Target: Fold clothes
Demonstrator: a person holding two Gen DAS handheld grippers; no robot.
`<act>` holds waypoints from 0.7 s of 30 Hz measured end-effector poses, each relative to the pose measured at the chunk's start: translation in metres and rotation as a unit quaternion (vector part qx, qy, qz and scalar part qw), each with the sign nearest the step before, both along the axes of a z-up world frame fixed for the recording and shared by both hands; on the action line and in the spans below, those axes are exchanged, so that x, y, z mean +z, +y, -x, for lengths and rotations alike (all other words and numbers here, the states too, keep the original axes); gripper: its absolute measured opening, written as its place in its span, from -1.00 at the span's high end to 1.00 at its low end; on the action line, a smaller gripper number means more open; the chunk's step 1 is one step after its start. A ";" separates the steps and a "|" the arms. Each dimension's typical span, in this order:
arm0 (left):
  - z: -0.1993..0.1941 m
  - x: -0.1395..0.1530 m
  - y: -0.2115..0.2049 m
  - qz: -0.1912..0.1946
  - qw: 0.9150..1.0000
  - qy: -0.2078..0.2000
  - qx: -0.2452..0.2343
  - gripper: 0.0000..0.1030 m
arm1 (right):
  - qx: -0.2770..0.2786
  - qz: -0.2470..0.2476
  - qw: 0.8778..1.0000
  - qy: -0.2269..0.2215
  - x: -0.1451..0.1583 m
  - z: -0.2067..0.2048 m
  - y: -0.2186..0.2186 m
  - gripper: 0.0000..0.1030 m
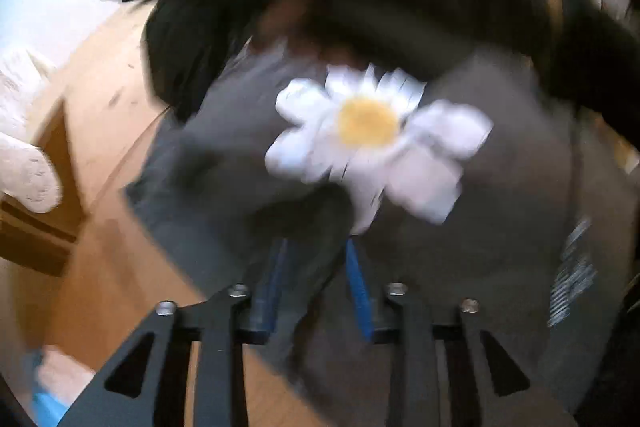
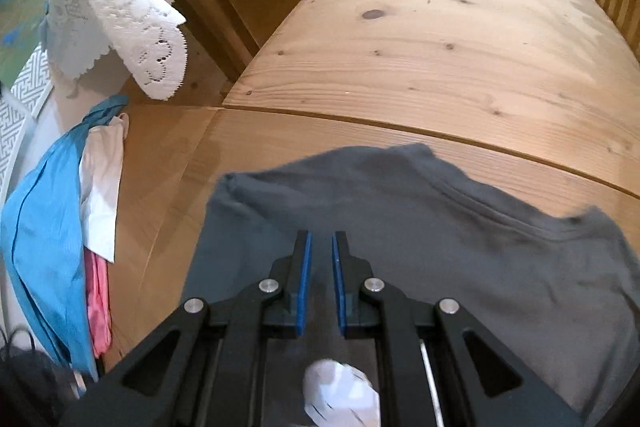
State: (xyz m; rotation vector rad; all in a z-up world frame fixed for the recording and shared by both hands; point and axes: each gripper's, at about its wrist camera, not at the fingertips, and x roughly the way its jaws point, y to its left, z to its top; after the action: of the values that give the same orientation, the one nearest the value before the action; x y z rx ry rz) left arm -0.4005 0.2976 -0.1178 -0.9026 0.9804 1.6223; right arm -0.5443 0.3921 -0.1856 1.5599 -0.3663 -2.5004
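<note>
The left gripper (image 1: 316, 283) seems clenched on the grey daisy shirt (image 1: 480, 227), lifting a fold. The right gripper (image 2: 321, 279) hovers released above the cloth on the wooden table (image 2: 400, 47).

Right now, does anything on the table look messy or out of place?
Yes. The grey T-shirt lies rumpled rather than flat on the wooden table, its edge curled over. At the table's left edge, a blue garment with white and pink pieces hangs in a loose heap, unfolded. Nothing looks spilled or damaged.
</note>
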 end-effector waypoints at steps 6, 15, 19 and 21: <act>0.043 0.004 -0.062 -0.021 0.994 -0.018 0.109 0.19 | 0.050 -0.023 0.998 0.004 0.001 -0.017 -0.013 0.36; 0.039 -0.016 -0.039 -0.045 0.994 -0.054 0.082 0.18 | 0.082 -0.109 0.990 -0.023 -0.030 -0.020 -0.040 0.36; 0.037 -0.046 -0.037 0.014 0.995 -0.037 0.090 0.12 | 0.069 -0.125 0.990 -0.005 -0.021 -0.018 -0.043 0.36; 0.039 -0.053 -0.042 0.019 0.994 -0.038 0.099 0.12 | 0.072 -0.095 0.993 0.026 -0.010 -0.015 -0.046 0.36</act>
State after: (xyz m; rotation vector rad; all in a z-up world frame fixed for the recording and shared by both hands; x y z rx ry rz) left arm -0.4396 0.2553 -0.1704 -1.1100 0.8946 1.7251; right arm -0.5290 0.3458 -0.1954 1.5221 -0.0080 -2.5191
